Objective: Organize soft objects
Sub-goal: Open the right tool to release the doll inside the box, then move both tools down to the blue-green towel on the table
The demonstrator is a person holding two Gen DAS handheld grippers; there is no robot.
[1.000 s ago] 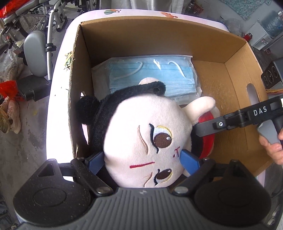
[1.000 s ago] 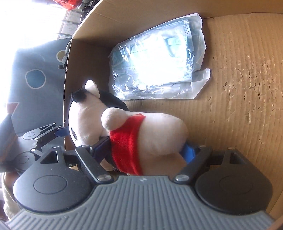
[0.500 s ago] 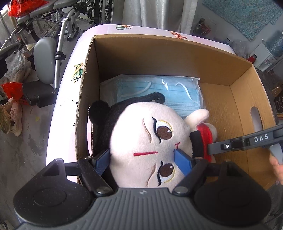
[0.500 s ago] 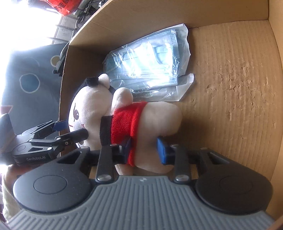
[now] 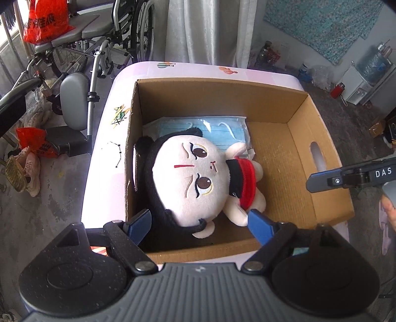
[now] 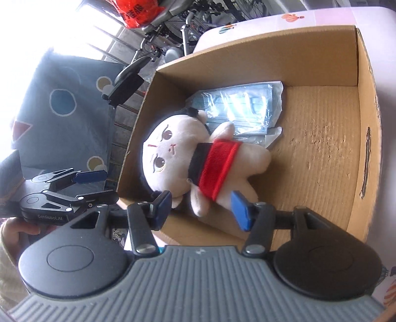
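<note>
A plush doll (image 5: 188, 178) with black hair and a red scarf lies on its back on the floor of the cardboard box (image 5: 222, 85), one arm resting on a bagged pack of blue face masks (image 5: 210, 128). My left gripper (image 5: 199, 224) hovers above the doll's head at the box's near wall. Its jaws are opening and neither pad touches the plush. My right gripper (image 6: 201, 209) hangs over the doll (image 6: 198, 158) near its legs, jaws opening too, pads clear of it. The masks (image 6: 242, 109) lie beyond. My right gripper (image 5: 346, 175) also shows past the box's right wall.
The box (image 6: 272, 57) stands on a pink table (image 5: 198, 67) and its right half has bare floor. A wheelchair (image 5: 81, 74), red bags (image 5: 44, 22) and shoes (image 5: 27, 171) crowd the floor to the left. A dark patterned cloth (image 6: 69, 104) lies beside the box.
Both grippers have let go of the doll and lifted back out of the box. The doll now rests on the box floor with much more of the room in view.
</note>
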